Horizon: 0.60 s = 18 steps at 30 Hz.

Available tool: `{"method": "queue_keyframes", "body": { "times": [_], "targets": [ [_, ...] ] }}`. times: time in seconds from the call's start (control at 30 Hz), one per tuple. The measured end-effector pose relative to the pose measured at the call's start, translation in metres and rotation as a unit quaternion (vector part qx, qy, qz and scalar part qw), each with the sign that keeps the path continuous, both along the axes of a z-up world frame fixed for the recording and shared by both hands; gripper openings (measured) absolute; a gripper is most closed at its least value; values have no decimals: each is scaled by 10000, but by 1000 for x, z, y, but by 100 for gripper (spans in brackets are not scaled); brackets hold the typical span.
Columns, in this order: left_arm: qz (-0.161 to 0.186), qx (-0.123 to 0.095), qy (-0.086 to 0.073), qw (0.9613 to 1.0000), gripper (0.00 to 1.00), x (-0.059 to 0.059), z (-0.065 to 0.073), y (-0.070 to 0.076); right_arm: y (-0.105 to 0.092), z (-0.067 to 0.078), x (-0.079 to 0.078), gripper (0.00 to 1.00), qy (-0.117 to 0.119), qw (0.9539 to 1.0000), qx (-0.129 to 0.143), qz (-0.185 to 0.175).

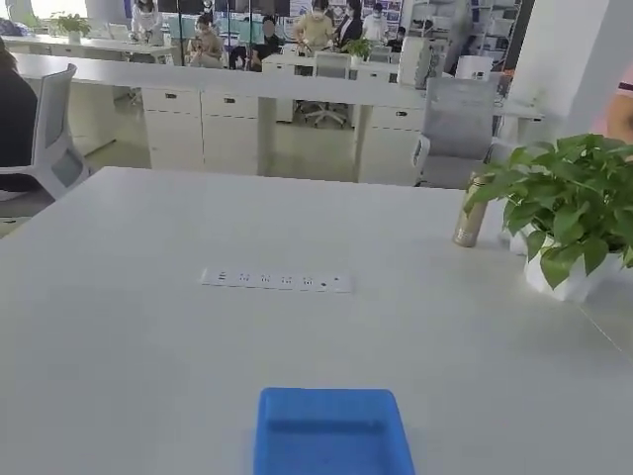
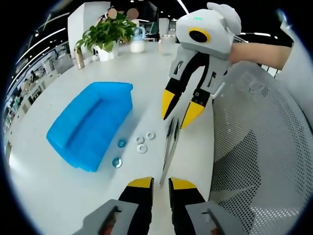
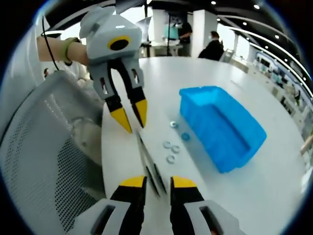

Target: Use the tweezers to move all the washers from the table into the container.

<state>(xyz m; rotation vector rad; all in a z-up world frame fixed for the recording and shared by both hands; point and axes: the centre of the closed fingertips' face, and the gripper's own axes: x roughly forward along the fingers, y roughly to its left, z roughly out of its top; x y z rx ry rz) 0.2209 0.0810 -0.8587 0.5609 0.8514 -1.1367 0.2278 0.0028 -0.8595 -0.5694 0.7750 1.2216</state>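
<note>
Tweezers (image 2: 168, 147) | between left tool (image 2: 161, 181) and right tool (image 2: 175, 121) | washers (image 2: 142, 144) beside

Smooth, matt white laminate on the bench (image 1: 148, 327). Blue moulded plastic with a soft sheen for the container (image 1: 331, 435). Bare bright metal on the tweezers (image 2: 167, 152) and on the pale washers (image 2: 142, 148). Open grey mesh cloth across the chair back (image 2: 259, 147). Pale grey hard plastic, faintly glossy, on the right gripper (image 2: 172, 123), with smooth yellow-tipped fingers (image 2: 167, 104). Dull metallic shine on the flask (image 1: 469, 213).
</note>
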Motion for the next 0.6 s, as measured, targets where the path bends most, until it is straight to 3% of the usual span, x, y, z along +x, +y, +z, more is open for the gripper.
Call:
{"method": "queue_keyframes", "body": {
  "times": [0.07, 0.2, 0.27, 0.3, 0.4, 0.6],
  "targets": [
    [-44, 60, 44, 10000, 8, -2, -2, -1, 1, -2, -2, 15, 34, 10000, -32, 71],
    [-193, 155, -52, 9997, 5, -1, -5, -4, 2, -8, -3, 15, 12, 9997, -120, 190],
    [-262, 265, -150, 9992, 5, 0, -8, -4, 2, -7, -3, 15, -17, 9997, -138, 216],
    [-415, 232, -322, 9984, 1, 3, -6, -8, 2, -8, -2, 15, -22, 9996, -143, 227],
    [-674, 498, -494, 9953, 0, 1, -7, -6, 4, -7, -3, 15, -76, 9995, -131, 277],
    [-784, 448, -482, 9948, 0, -2, 0, -8, 5, -7, -3, 15, -100, 9994, -75, 317]
  ]
}}
